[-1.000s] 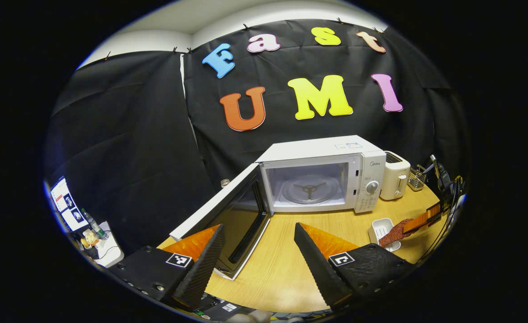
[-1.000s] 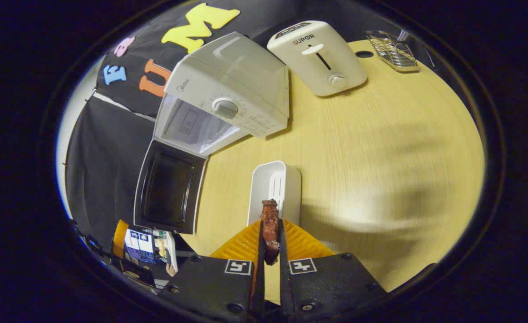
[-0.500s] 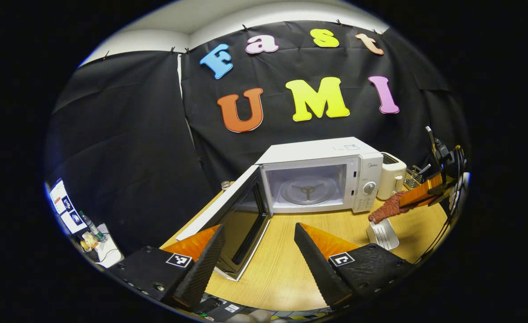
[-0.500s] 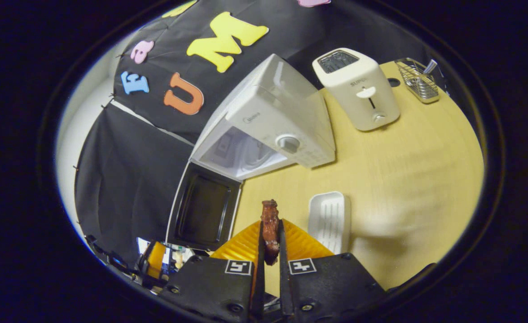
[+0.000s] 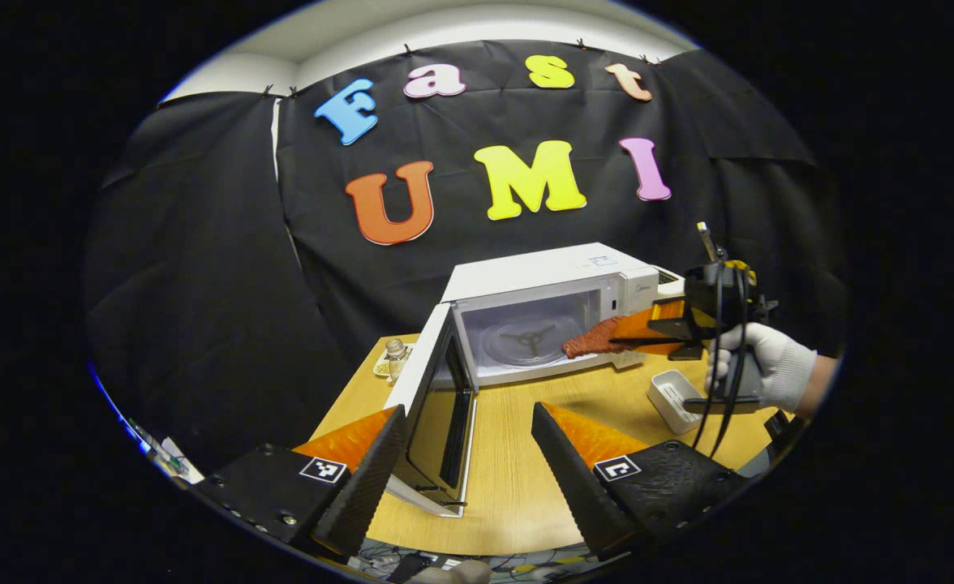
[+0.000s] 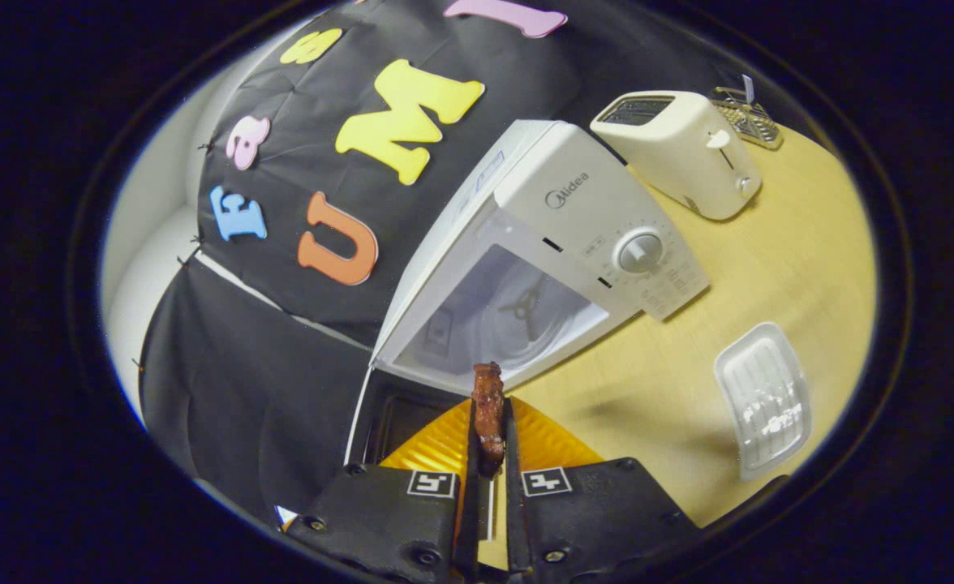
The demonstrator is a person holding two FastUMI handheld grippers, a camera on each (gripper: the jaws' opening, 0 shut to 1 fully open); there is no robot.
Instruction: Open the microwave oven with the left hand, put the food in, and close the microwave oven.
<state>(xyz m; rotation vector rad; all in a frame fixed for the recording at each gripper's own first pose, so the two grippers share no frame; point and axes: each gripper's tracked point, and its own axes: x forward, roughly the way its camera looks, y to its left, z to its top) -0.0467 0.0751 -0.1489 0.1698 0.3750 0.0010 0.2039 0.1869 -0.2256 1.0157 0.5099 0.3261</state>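
Pinching the food (image 6: 489,405), the right gripper (image 6: 489,478) had both fingers pressed on the reddish-brown strip, which stuck out past the tips. In the left gripper view that same strip (image 5: 595,341) hung just in front of the microwave (image 5: 542,276) cavity opening, above the table (image 5: 509,478) and not inside yet. A gloved hand (image 5: 757,377) held the right gripper (image 5: 647,328) there. Microwave door (image 5: 436,414) was swung wide open to the left; turntable (image 5: 526,341) was bare. Left gripper (image 5: 469,470) sat low near the door's front edge, jaws spread, nothing between them. White tray (image 6: 762,397) lay on the table right of the microwave, apart from it. Toaster (image 6: 688,150) stood beside the microwave on the far side, wire rack (image 6: 749,122) just past it. Small glass jar (image 5: 396,357) sat behind the open door.
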